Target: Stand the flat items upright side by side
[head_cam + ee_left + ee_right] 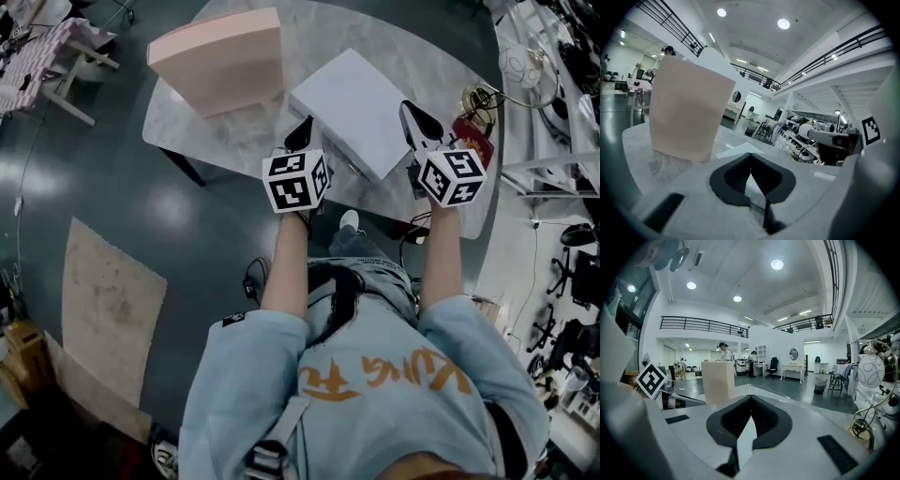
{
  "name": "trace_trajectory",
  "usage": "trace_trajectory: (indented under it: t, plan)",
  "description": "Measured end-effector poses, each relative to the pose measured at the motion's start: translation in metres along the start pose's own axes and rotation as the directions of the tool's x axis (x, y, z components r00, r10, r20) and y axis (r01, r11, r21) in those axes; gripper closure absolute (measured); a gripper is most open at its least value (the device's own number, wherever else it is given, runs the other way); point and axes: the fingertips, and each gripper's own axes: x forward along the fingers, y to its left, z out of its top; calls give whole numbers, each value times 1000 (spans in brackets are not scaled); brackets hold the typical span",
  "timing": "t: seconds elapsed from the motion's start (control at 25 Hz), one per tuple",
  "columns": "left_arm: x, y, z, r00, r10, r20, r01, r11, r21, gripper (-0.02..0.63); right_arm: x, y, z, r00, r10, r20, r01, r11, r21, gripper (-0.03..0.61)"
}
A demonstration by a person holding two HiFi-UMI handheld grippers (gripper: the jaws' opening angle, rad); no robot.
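Head cam sits up top and looks almost straight down – the person's shoulders at the bottom, both arms, and the marble table (234, 131) beyond them, all from a fair way off. The left gripper view rides low on the left gripper (750, 158), looking along its jaws across the tabletop, with the pink box (686, 112) big and close. The right gripper view does the same from the right gripper (750, 401) — same box, but smaller and further off. All three share that box and the table. Each gripper cam also catches what's probably the other one's marker cube (871, 130) at its edge.
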Motion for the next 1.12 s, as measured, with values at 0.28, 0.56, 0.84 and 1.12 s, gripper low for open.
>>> trace_trajectory:
  t: [0.28,0.56,0.84,1.12]
  plan:
    - [34,-5,-10,991,134,-21,-134,991,-21,601,32,-37,-2,989,134,-56,-137,989,-49,577]
    - [52,-10,-18,971,239,-22,-240,969,-60,601,57,-72,-15,960,247,-135,-257,964,-63,577]
    - [53,-17,-44,951,305,-58,-310,945,-104,601,81,-95,-44,916,337,-219,-355,933,-50,577]
    - [45,-7,-57,929,359,-90,-370,915,-164,600,105,-93,-60,869,396,-296,-431,900,-60,577]
